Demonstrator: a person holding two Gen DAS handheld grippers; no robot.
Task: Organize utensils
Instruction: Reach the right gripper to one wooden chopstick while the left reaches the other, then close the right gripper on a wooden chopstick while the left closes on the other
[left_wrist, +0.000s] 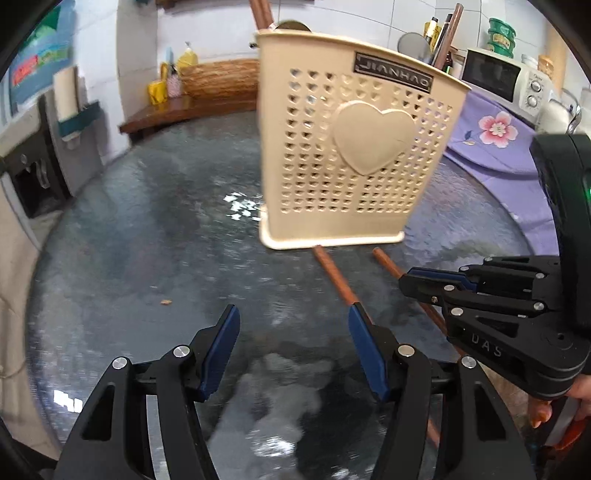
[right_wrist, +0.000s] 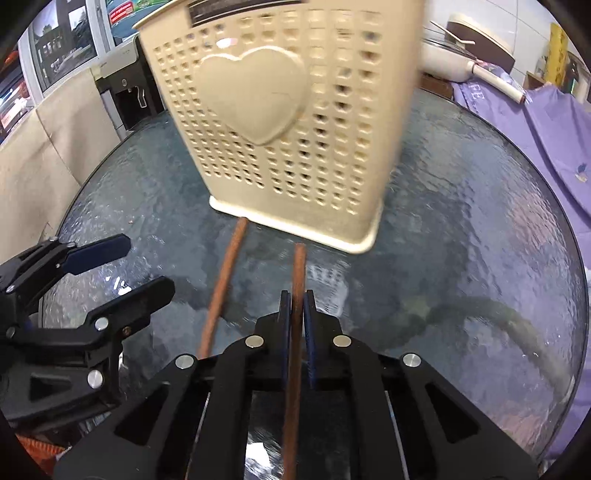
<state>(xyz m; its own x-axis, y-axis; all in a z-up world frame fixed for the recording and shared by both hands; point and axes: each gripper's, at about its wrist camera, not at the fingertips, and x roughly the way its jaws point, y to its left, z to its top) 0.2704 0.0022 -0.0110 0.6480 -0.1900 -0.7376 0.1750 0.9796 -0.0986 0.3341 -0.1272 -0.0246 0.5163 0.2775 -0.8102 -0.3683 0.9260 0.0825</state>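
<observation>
wooden chopstick (right_wrist: 297, 295) pinched in right gripper (right_wrist: 295, 306) before holder (right_wrist: 295, 110); stiff, light, slippery; grip mid-shaft. left gripper (left_wrist: 291, 347) wide, empty.

the holder (left_wrist: 354, 147) looks like cream plastic, matt, pierced with small heart holes, with a smooth raised heart (left_wrist: 373, 134) and a glossy dark label near its rim. it stands on a table (left_wrist: 147, 240) of rippled glass, shiny with glare. just before the holder lie two chopsticks (right_wrist: 223, 280), reddish-brown wood, matt; the right gripper (right_wrist: 295, 306) pinches one between blue pads. both it and the left gripper (left_wrist: 291, 325) are matt black plastic with bright metal pins. beyond the holder, purple cloth (left_wrist: 491, 129) with a printed flower
</observation>
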